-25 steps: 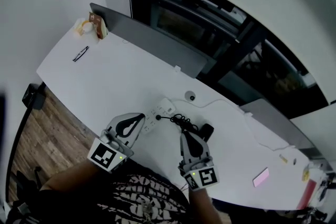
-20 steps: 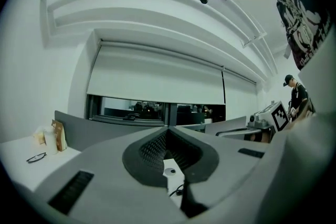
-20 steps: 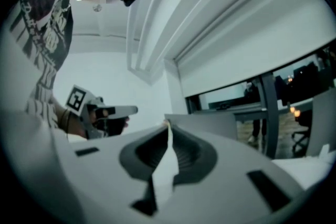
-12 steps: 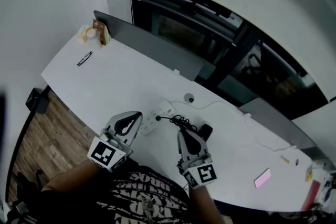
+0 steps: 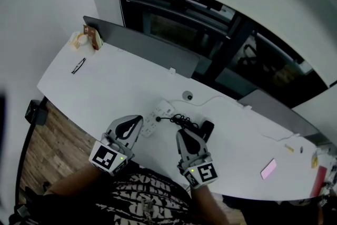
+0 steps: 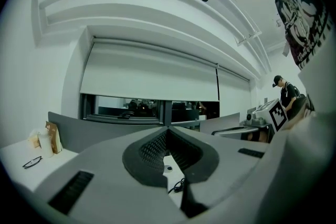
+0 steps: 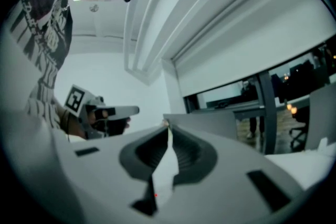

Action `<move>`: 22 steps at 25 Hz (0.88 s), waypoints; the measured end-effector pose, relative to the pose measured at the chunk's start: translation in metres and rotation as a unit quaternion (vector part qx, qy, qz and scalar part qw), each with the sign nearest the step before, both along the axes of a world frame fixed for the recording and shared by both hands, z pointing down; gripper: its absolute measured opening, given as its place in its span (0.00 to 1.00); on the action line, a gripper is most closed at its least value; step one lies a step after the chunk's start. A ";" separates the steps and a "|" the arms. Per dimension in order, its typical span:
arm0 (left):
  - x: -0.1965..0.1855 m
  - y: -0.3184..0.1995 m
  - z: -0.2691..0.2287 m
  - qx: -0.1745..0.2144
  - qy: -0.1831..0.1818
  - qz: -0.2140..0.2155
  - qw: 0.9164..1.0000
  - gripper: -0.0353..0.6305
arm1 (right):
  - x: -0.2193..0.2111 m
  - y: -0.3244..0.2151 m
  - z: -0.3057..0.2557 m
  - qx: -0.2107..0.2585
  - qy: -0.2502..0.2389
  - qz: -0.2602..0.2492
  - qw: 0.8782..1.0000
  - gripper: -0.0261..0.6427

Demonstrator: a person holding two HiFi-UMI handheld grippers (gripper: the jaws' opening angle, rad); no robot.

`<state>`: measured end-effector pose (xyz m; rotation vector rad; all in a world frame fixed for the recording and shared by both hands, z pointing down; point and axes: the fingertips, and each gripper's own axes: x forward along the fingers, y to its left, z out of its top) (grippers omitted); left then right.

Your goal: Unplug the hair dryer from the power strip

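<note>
A white power strip [image 5: 159, 113] lies on the white table [image 5: 116, 87]. A black cord [image 5: 181, 121] runs in loops from a plug at the strip's right side to the black hair dryer [image 5: 207, 130]. My left gripper [image 5: 139, 119] hovers at the near edge, its tips just short of the strip's near end. In the left gripper view [image 6: 168, 128] the jaws meet with nothing between them, and the cord [image 6: 179, 186] shows below. My right gripper [image 5: 181, 132] sits just in front of the cord loops. Its tips [image 7: 168, 127] are shut and empty.
A grey partition [image 5: 142, 45] lines the table's far edge, with dark windows behind it. Glasses [image 5: 78, 66] and a paper bag with a cup [image 5: 87, 39] sit at the far left. A small round device [image 5: 188, 96] with a white cable lies beyond the strip. A pink pad [image 5: 268, 169] lies at the right.
The head view has shifted a little. Both grippers keep their places near the table's front edge, still shut.
</note>
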<state>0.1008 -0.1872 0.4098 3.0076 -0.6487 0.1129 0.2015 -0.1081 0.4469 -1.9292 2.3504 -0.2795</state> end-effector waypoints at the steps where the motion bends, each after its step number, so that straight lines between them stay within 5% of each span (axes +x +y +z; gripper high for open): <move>1: 0.000 -0.002 0.003 -0.004 -0.002 0.004 1.000 0.09 | -0.001 -0.002 0.001 -0.002 0.000 0.004 1.000 0.11; 11: -0.020 -0.046 0.023 -0.034 -0.011 0.042 0.998 0.09 | -0.023 -0.038 0.015 -0.041 -0.010 0.049 0.998 0.11; 22: -0.017 -0.079 0.048 -0.087 0.039 0.123 0.988 0.09 | -0.051 -0.051 0.021 -0.098 0.018 0.108 0.989 0.11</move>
